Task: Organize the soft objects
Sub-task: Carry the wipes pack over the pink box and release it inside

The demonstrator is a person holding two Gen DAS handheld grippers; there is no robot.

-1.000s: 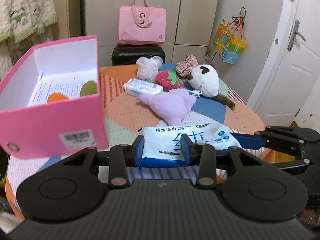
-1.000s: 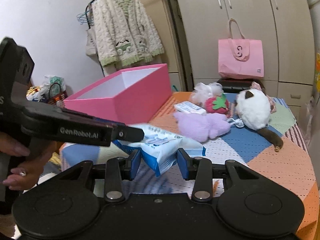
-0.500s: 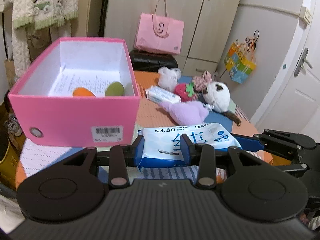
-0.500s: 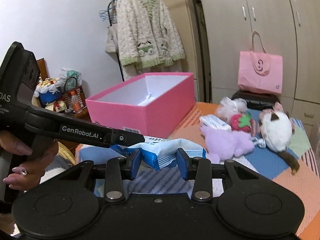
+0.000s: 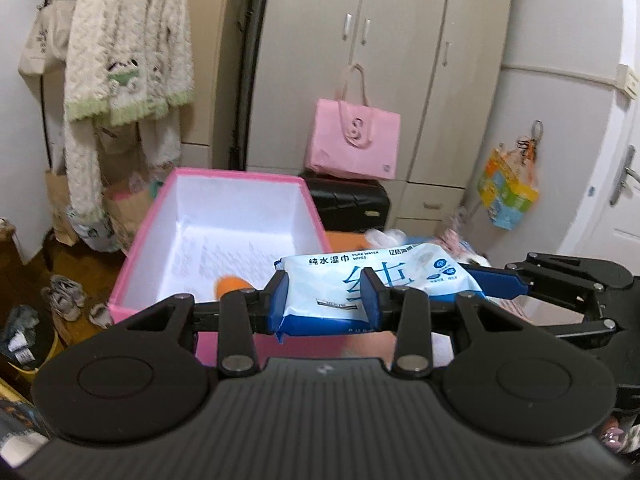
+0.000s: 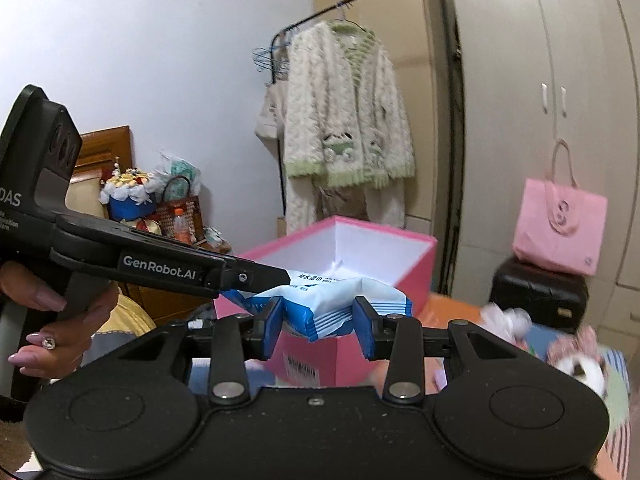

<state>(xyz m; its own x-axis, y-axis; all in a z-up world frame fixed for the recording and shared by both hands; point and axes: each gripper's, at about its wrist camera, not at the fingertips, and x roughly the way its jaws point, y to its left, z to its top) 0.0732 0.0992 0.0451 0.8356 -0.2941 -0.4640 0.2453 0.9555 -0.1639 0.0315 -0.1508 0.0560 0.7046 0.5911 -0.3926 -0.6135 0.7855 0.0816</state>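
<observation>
Carry step: blue-white soft plastic pack of wet wipes (image 5: 376,280) held aloft at the near edge of the pink open cardboard box (image 5: 224,236), left gripper (image 5: 324,304) and right gripper (image 6: 318,328) both clamped on it; next, probably move over the box and release both ends together

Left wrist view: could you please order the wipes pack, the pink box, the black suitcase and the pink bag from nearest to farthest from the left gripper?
1. Wipes pack, clamped in the left gripper.
2. Pink box, just behind, left.
3. Black suitcase, beyond the box.
4. Pink bag, atop the suitcase; depth nearly equal.
</observation>
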